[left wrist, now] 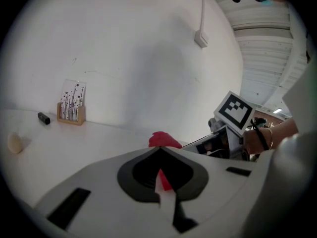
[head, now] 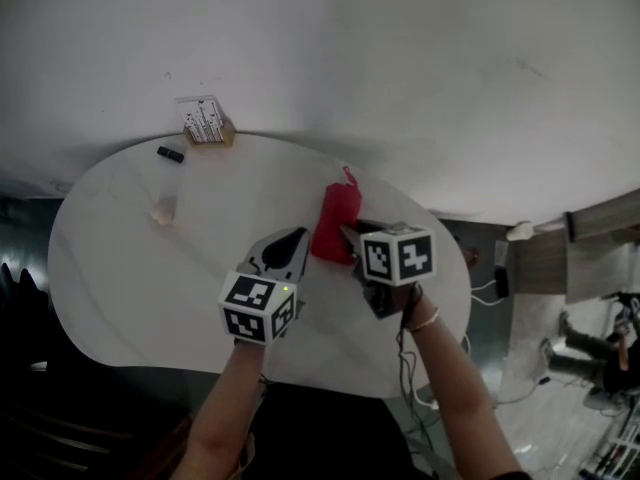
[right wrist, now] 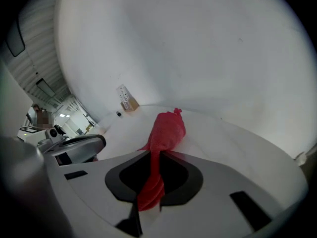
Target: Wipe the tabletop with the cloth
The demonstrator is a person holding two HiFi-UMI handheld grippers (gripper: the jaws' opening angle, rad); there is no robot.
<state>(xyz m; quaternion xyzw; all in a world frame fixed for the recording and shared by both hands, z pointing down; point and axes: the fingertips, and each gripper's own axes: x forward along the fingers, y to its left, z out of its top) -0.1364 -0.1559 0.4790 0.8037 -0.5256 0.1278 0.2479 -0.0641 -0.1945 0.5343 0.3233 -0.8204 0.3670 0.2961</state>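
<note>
On the round white table [head: 130, 268] set against a bare white wall [head: 400, 58], the bunched red cloth [head: 335, 223] is pinched by both left tool [head: 301, 236] and right tool [head: 350, 238].

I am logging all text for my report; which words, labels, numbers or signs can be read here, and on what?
Card in the wooden holder: black marks, too small to read.
One marker cube and the other: square patterns only, no letters.
Nothing else bears text.

Red cloth [head: 335, 223], white tabletop [head: 150, 278]
</note>
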